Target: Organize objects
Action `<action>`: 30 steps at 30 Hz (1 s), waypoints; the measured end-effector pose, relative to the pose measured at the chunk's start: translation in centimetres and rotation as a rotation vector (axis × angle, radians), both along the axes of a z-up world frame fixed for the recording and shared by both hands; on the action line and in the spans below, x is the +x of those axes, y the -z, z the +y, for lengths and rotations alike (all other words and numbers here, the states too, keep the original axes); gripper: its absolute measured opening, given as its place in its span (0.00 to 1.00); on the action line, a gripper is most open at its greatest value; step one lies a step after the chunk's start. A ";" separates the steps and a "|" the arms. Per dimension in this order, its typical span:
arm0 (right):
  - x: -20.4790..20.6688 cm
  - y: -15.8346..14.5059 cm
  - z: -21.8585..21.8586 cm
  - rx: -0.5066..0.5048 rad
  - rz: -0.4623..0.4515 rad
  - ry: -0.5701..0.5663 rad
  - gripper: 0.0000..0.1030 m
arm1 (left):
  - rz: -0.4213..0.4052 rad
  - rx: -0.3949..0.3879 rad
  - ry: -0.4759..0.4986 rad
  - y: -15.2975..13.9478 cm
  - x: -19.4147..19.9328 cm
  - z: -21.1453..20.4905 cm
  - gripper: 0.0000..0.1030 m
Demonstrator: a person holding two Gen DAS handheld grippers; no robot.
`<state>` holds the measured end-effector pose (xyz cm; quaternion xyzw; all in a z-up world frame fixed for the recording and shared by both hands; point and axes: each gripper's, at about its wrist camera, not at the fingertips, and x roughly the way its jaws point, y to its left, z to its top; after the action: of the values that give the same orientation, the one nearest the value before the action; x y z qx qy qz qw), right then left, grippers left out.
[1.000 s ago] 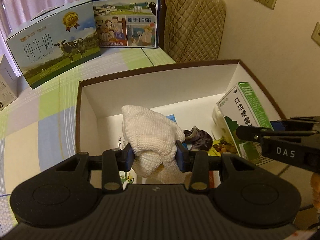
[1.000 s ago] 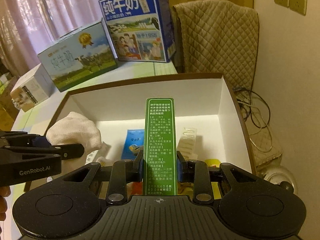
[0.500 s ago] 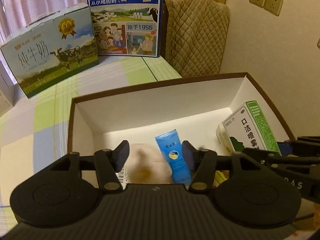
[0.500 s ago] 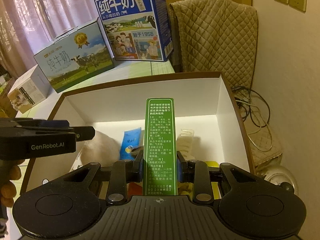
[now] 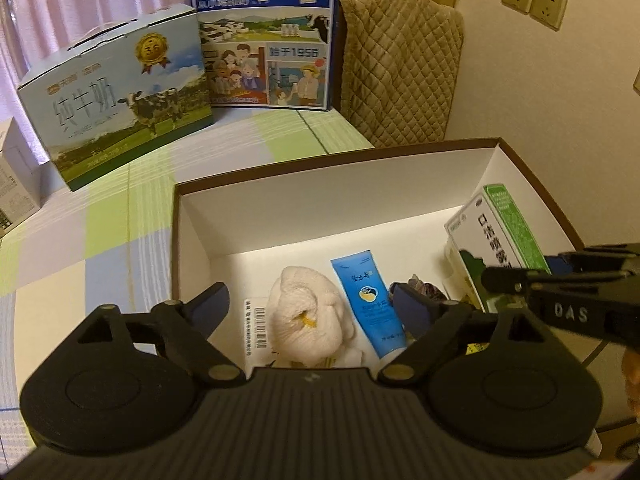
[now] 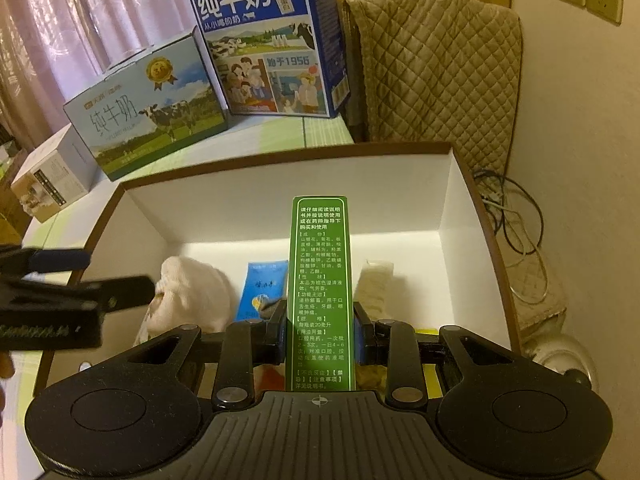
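Note:
A white rolled cloth lies on the floor of the open white storage box, next to a blue tube. My left gripper hangs open just above the cloth, holding nothing. My right gripper is shut on an upright green medicine carton, held over the box's right half. That carton also shows at the right of the left wrist view. From the right wrist view the cloth and tube lie left of the carton.
Two milk cartons stand behind the box on the checked tablecloth. A quilted chair cover is at the back right. A barcode packet and a dark cloth item lie in the box. Cables trail on the floor.
My left gripper opened and let the white cloth drop into the box, then drew back and up. The right gripper kept the green carton nearly still.

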<state>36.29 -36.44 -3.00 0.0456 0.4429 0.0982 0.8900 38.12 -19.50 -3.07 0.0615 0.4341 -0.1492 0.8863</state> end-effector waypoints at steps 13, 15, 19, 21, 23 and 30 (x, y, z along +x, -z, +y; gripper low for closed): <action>-0.7 -1.3 -0.2 0.052 -0.104 0.026 0.49 | -0.042 -0.035 -0.048 -1.4 -2.2 2.9 0.99; -1.8 -1.2 -0.2 0.055 -0.093 0.003 0.52 | -0.046 -0.047 -0.052 -1.7 -2.6 3.2 0.99; -3.9 -1.1 -0.2 0.034 -0.058 -0.010 0.55 | -0.049 -0.062 -0.052 -2.1 -3.5 3.6 0.99; -5.0 -1.2 -0.2 0.034 -0.050 -0.008 0.55 | -0.053 -0.068 -0.046 -2.3 -4.1 3.7 0.99; -5.9 -1.5 -0.1 0.033 -0.049 -0.006 0.56 | -0.055 -0.073 -0.037 -2.6 -4.8 3.8 0.99; -9.3 -3.1 0.1 0.032 -0.064 0.009 0.60 | -0.115 -0.095 -0.021 -4.3 -8.4 4.4 0.99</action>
<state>27.04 -36.38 0.14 0.0587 0.4123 0.1027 0.9033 29.73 -15.11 1.28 0.0235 0.3756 -0.1566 0.9132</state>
